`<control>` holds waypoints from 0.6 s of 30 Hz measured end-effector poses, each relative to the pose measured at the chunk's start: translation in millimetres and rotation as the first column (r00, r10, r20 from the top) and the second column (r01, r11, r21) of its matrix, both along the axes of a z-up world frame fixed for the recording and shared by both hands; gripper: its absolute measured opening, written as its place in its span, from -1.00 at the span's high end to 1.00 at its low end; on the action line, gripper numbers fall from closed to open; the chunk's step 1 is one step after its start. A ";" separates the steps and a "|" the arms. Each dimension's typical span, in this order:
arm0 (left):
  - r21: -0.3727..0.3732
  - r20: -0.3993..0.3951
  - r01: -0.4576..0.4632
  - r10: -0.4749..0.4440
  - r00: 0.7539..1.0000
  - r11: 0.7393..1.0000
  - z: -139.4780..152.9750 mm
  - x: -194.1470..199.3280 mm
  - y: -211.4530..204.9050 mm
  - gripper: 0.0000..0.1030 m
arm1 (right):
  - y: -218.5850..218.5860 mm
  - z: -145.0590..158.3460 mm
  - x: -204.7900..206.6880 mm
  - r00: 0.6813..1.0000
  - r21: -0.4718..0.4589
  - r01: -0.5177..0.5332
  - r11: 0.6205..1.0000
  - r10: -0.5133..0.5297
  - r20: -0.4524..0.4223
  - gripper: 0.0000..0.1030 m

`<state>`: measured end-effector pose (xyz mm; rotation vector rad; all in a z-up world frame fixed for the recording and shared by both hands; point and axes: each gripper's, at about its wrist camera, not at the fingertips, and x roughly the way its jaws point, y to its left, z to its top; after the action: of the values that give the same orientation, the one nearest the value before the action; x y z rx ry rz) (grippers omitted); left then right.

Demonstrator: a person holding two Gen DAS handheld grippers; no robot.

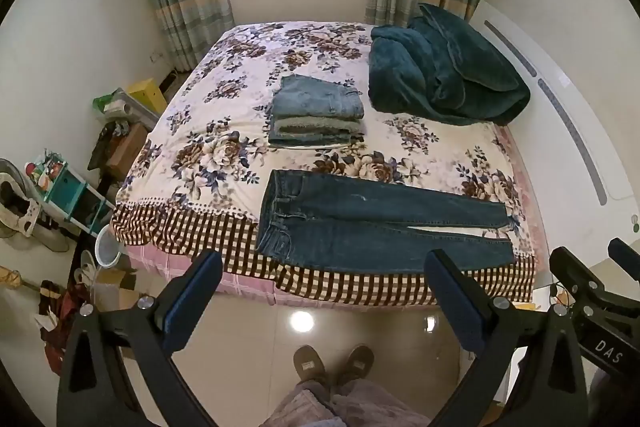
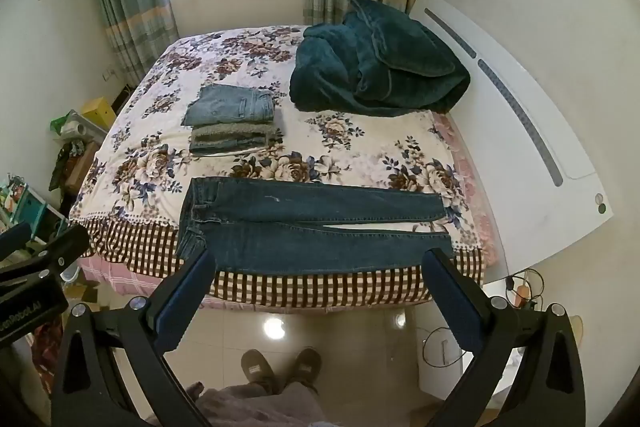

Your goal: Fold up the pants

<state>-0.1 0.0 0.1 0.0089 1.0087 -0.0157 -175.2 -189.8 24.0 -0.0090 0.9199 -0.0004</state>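
Dark blue jeans (image 1: 372, 223) (image 2: 304, 227) lie flat along the near edge of the floral bed (image 1: 224, 163) (image 2: 372, 155), waistband to the left, legs running right. My left gripper (image 1: 324, 263) hovers open above the floor in front of the bed, nothing between its fingers. My right gripper (image 2: 320, 261) also stands open and empty, short of the jeans' lower edge. In the left wrist view the right gripper shows at the far right (image 1: 592, 283); in the right wrist view the left gripper shows at the far left (image 2: 36, 247).
A stack of folded jeans (image 1: 318, 115) (image 2: 232, 121) sits mid-bed. A crumpled teal blanket (image 1: 444, 75) (image 2: 376, 67) lies by the white headboard (image 2: 520, 131). Boxes and clutter (image 1: 80, 195) crowd the floor on the left. A person's slippered feet (image 1: 332, 363) stand on glossy tiles.
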 end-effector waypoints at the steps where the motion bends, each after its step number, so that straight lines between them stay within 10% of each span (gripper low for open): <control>1: -0.002 0.002 0.001 -0.001 1.000 1.000 0.2 0.0 0.1 -1.00 | 0.1 0.1 0.0 1.000 0.001 0.000 1.000 0.000 -0.001 -1.00; 18: -0.006 0.011 -0.004 0.004 1.000 1.000 7.2 -3.5 3.9 -0.99 | 1.8 5.5 -3.4 1.000 0.001 -0.002 1.000 0.002 0.006 -1.00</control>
<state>-3.6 3.9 7.3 0.0017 0.9972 -0.0149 -178.6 -188.0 29.5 -0.0092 0.9137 0.0021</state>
